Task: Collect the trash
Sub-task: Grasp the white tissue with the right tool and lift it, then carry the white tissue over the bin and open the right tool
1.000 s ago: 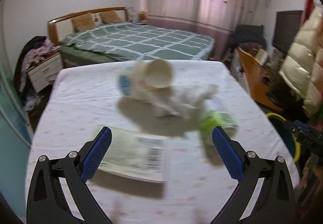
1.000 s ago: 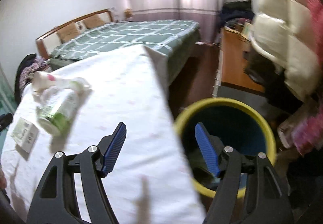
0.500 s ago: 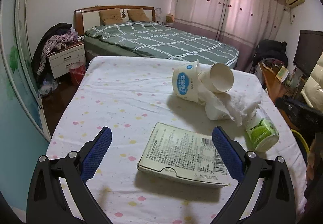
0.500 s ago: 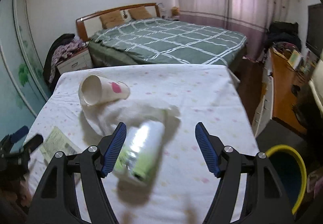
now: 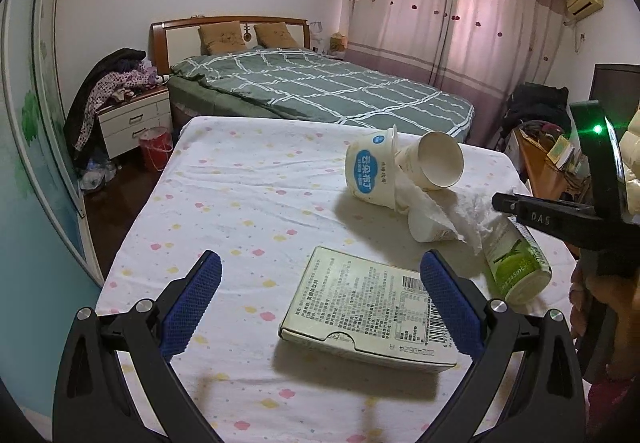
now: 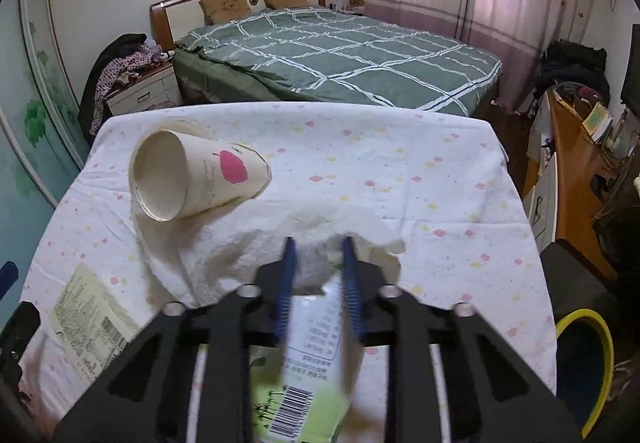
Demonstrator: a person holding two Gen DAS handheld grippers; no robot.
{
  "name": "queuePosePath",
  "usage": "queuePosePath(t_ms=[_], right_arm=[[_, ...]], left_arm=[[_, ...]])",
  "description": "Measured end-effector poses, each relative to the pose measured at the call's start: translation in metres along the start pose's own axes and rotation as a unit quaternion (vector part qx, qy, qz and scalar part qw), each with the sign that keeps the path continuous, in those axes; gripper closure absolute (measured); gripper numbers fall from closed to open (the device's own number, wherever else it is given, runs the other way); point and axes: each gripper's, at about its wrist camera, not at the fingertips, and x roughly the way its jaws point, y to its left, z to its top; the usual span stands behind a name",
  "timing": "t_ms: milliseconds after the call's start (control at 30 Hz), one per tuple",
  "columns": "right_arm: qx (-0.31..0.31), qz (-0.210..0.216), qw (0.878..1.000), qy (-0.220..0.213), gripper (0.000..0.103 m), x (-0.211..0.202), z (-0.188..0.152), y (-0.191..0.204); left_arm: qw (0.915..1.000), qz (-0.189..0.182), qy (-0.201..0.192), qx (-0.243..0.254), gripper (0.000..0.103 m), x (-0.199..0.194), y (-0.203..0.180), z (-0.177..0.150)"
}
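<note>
Trash lies on the table with a spotted white cloth [image 5: 248,203]. A flat cardboard box [image 5: 368,311] lies just ahead of my open, empty left gripper [image 5: 320,283]. Beyond it are a blue-labelled tub [image 5: 370,171], a paper cup [image 5: 434,161] on its side, a crumpled paper towel [image 5: 460,211] and a green bottle [image 5: 516,259]. My right gripper [image 6: 318,259] is shut on the green bottle [image 6: 308,355] near its top, partly under the paper towel [image 6: 248,247]. The paper cup [image 6: 196,175] lies to its left.
A yellow-rimmed blue bin [image 6: 584,359] stands on the floor right of the table. A bed with a green checked cover [image 5: 320,87] is behind the table. A nightstand [image 5: 132,119] is at the left, a wooden desk [image 6: 576,159] at the right.
My right gripper swung from the bin to the table and closed on the green bottle. My left gripper drew back and turned left, the box now nearer its right finger.
</note>
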Motion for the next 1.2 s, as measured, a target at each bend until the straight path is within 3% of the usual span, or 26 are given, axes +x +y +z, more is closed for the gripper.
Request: queuePosePath(t_ms=[200, 700, 1000, 1200], right_arm=[[-0.003, 0.010, 1.000, -0.019, 0.100, -0.017, 0.006, 0.005], [0.002, 0.074, 0.989, -0.129, 0.100, -0.136, 0.017, 0.013], [0.010, 0.083, 0.981, -0.176, 0.100, -0.188, 0.019, 0.001], [0.020, 0.066, 0.976, -0.207, 0.100, -0.218, 0.016, -0.016]], left_arm=[[1.0000, -0.002, 0.001, -0.001, 0.005, 0.000, 0.000, 0.000], [1.0000, 0.001, 0.002, 0.001, 0.005, 0.000, -0.002, -0.002], [1.0000, 0.003, 0.003, 0.007, 0.005, 0.000, -0.005, -0.003], [0.9999, 0.004, 0.003, 0.009, 0.005, 0.001, -0.004, -0.004]])
